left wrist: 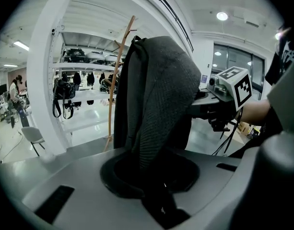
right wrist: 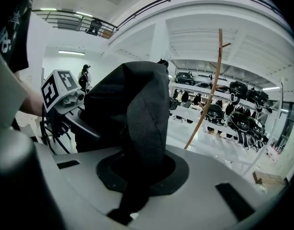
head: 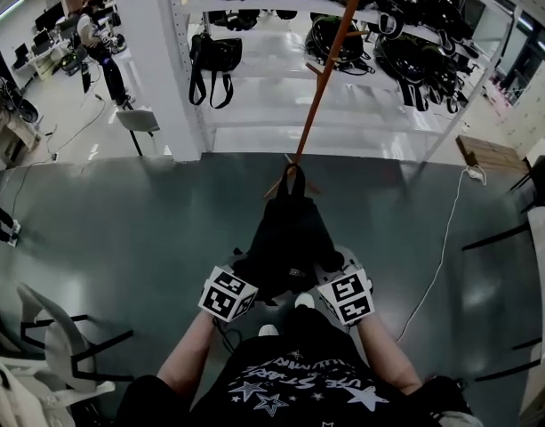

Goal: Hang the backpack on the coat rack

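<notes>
The backpack (head: 288,231) is up off the floor, slung between the two tools in front of the person, with its top loop (head: 293,174) pointing toward the base of the coat rack (head: 326,76). The left gripper (head: 251,272) is clamped on a padded grey strap (left wrist: 158,104), fabric bunched right down into its narrow jaws. The right gripper (head: 331,272) has a matching bite on the other strap (right wrist: 146,113). Both tongs are loaded, nothing loose.

The rack is near but not touching the bag, a slim wooden pole leaning across the view (its pegs sit high, near the top (right wrist: 225,45)). Behind it stand white shelves (head: 254,118) full of dark bags.

To do this approach well, I'd say keep both grips level so the bag doesn't twist. Bring it in close to the pole, then lift high enough for the loop or a strap to clear a peg before lowering. The pole looks light, so come in softly. A bump from the hanging bag could tip it.
</notes>
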